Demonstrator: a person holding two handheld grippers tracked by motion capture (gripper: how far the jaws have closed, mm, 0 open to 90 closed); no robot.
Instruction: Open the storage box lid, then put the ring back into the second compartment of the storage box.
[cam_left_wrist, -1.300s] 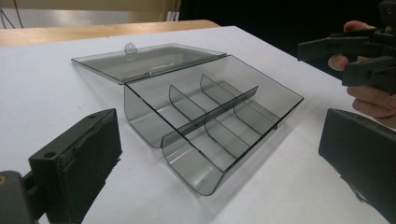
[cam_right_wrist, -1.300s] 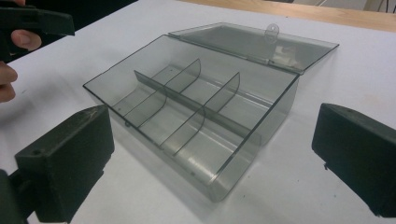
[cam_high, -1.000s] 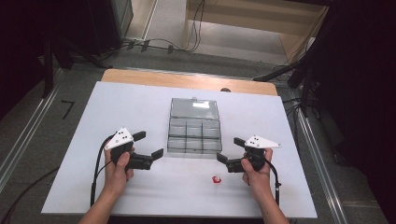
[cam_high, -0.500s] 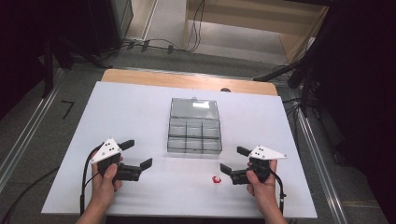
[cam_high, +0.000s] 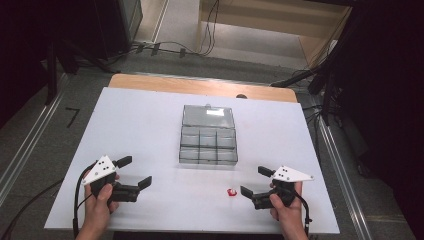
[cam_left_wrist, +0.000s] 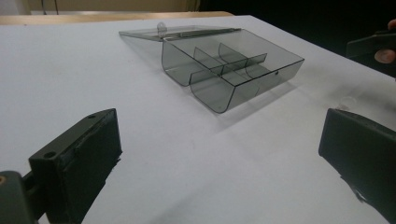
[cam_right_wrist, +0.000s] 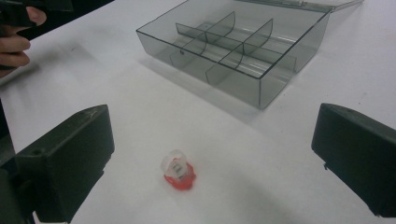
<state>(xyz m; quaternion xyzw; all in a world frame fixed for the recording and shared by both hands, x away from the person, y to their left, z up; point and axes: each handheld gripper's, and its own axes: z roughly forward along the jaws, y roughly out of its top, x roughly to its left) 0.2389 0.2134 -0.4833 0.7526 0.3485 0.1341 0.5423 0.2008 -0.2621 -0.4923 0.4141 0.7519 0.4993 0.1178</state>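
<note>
Between the right gripper's (cam_high: 251, 183) fingers and just ahead of them, a small red-and-clear piece (cam_right_wrist: 178, 171) lies on the white surface (cam_high: 150, 120), touching neither finger; can't tell exactly what it is. In the high view it sits (cam_high: 231, 192) just left of that gripper, near the front edge and a bit in front of the box. Right gripper fingers spread wide, holding nothing. Smoky clear compartment box (cam_high: 208, 142) stands mid-surface w/ lid laid flat open on the far side; dividers split it into six bays, all look empty. Left gripper (cam_high: 134, 172) sits at front left, well apart from the red piece and box, fingers also wide apart, nothing between them. Each gripper held in one hand, cables trailing back.
</note>
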